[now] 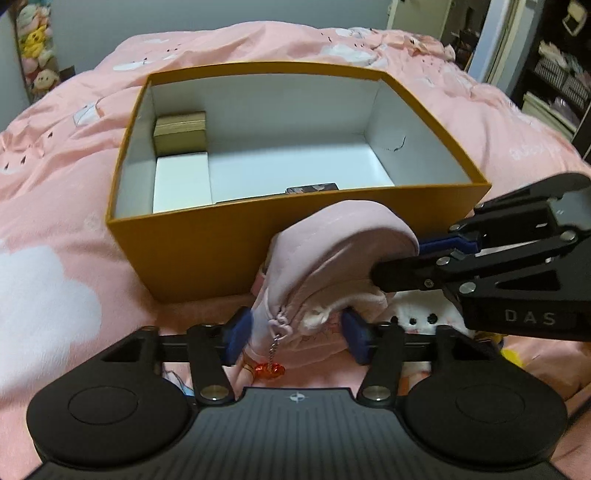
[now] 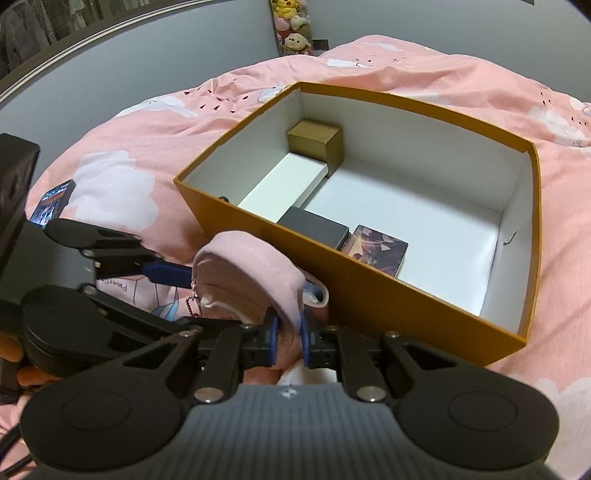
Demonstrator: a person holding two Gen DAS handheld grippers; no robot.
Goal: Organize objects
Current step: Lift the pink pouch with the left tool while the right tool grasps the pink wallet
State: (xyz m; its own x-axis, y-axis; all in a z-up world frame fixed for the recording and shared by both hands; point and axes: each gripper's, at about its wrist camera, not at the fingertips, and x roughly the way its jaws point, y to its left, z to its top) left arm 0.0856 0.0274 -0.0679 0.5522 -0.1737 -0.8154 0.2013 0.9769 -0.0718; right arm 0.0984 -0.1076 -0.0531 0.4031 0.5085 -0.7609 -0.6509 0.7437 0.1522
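Observation:
A pink fabric pouch (image 1: 325, 258) with a bead chain and a red charm (image 1: 269, 369) hangs just in front of the open orange box (image 1: 258, 243). My left gripper (image 1: 295, 334) has its blue pads on both sides of the pouch's lower part and is shut on it. My right gripper (image 2: 288, 332) is shut on the pouch's edge (image 2: 258, 273); it shows in the left wrist view (image 1: 406, 258) reaching in from the right. The box (image 2: 406, 295) holds a gold box (image 2: 317, 144), a white box (image 2: 284, 181), a black box (image 2: 314, 229) and a card pack (image 2: 376, 251).
The box sits on a bed with a pink cloud-print duvet (image 1: 55, 184). A white plush toy (image 1: 417, 317) lies under the right gripper. A card pack (image 2: 55, 203) lies on the duvet at the left. Plush toys (image 2: 291, 26) hang on the far wall.

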